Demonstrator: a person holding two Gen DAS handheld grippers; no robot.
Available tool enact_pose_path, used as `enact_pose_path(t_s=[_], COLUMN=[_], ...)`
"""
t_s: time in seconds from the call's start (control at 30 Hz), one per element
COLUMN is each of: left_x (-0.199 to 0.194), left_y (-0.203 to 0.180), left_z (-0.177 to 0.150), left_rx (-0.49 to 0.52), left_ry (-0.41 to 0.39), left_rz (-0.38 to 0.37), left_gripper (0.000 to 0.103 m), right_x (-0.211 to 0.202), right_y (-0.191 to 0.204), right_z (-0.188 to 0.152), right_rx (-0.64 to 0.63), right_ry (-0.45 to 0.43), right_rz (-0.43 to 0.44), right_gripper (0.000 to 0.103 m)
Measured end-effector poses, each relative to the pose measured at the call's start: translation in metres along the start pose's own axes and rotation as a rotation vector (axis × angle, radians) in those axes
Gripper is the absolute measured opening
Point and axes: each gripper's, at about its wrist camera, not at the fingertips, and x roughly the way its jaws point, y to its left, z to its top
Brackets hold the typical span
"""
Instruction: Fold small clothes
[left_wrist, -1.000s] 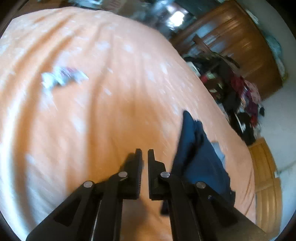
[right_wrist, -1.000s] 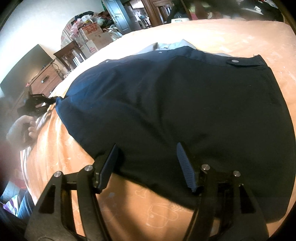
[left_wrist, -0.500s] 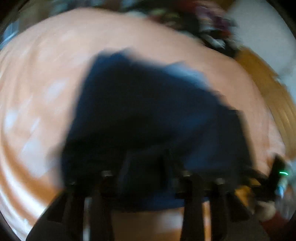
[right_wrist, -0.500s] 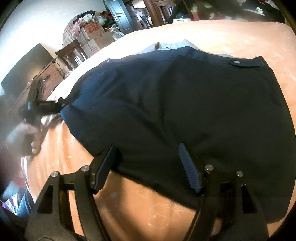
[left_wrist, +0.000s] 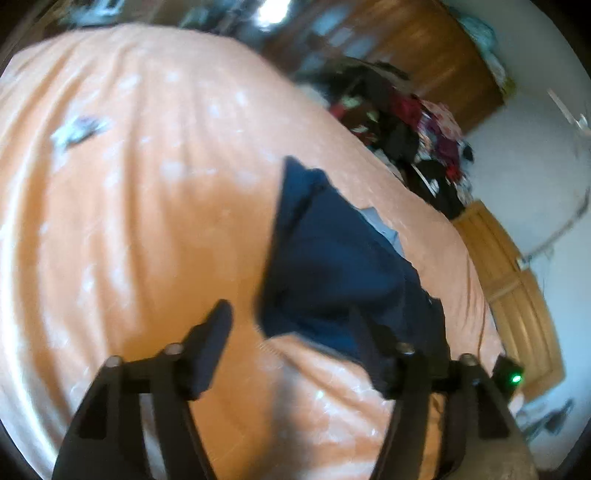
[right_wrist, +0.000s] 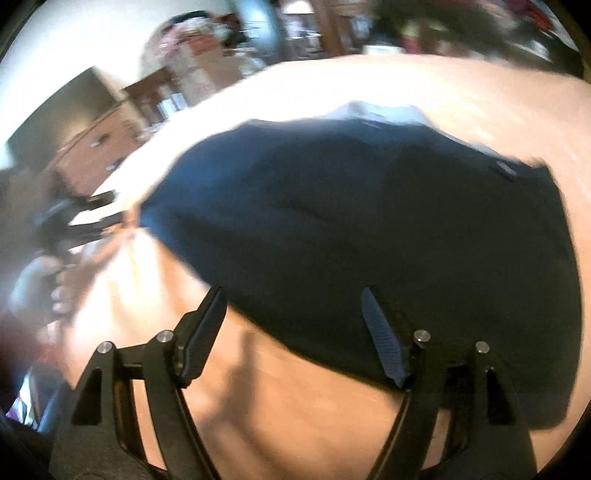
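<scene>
Orange bedsheet (left_wrist: 155, 236) under navy garment (right_wrist: 369, 221); left gripper (left_wrist: 291, 321), right gripper (right_wrist: 295, 306) jaws spread, empty.

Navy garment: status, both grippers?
Left gripper open, empty. Right gripper open, empty, over near hem. Navy garment flat on orange bedspread. Nothing in the way.

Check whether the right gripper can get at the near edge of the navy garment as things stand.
Probably yes. The right gripper is open, its fingers straddling the near hem of the navy garment on the orange bedspread; nothing lies between, though blur hides whether they touch.
</scene>
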Motion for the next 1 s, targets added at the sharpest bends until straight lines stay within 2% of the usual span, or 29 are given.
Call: enact_pose_path(t_s=[0.07,0.13,0.23,0.37,0.43,0.57,0.63,0.7,0.73,0.77,0.87,0.93,1.0], left_x=[0.005,0.012,0.031,0.065,0.077,0.081,0.083,0.083,0.084,0.087,0.075,0.044,0.019], left_y=[0.004,0.001,-0.016,-0.017,-0.015,-0.014,-0.015,-0.013,-0.012,-0.013,-0.015,-0.025,-0.032], left_z=[0.010,0.027,0.051,0.072,0.076,0.077,0.075,0.070,0.069,0.070,0.073,0.075,0.072], left_rx=[-0.017,0.025,0.085,0.126,0.127,0.150,0.159,0.166,0.166,0.165,0.172,0.215,0.228], left_ry=[0.012,0.032,0.091,0.189,0.222,0.249,0.258,0.269,0.272,0.273,0.235,0.165,0.135], left_rz=[-0.030,-0.045,-0.096,-0.090,-0.099,-0.127,-0.130,-0.130,-0.130,-0.129,-0.092,-0.088,-0.113], left_gripper=[0.070,0.069,0.062,0.061,0.061,0.061,0.061,0.061,0.061,0.061,0.058,0.058,0.058], right_x=[0.012,0.032,0.064,0.094,0.104,0.124,0.133,0.140,0.140,0.140,0.118,0.099,0.091], right_y=[0.026,0.045,0.072,0.114,0.124,0.148,0.157,0.166,0.170,0.174,0.173,0.170,0.173], right_z=[0.016,0.030,0.046,0.052,0.051,0.042,0.036,0.031,0.030,0.031,0.040,0.043,0.044], right_rx=[-0.051,-0.091,-0.193,-0.398,-0.464,-0.573,-0.629,-0.668,-0.680,-0.681,-0.642,-0.607,-0.610], right_ry=[0.015,0.031,0.061,0.092,0.100,0.129,0.128,0.118,0.114,0.124,0.108,0.088,0.076], right_rz=[0.060,0.073,0.040,-0.009,-0.040,-0.039,-0.082,-0.126,-0.140,-0.152,-0.121,-0.099,-0.097], right_gripper=[0.074,0.074,0.074,0.074,0.074,0.073,0.073,0.065,0.042,0.026,0.008,0.006,0.006])
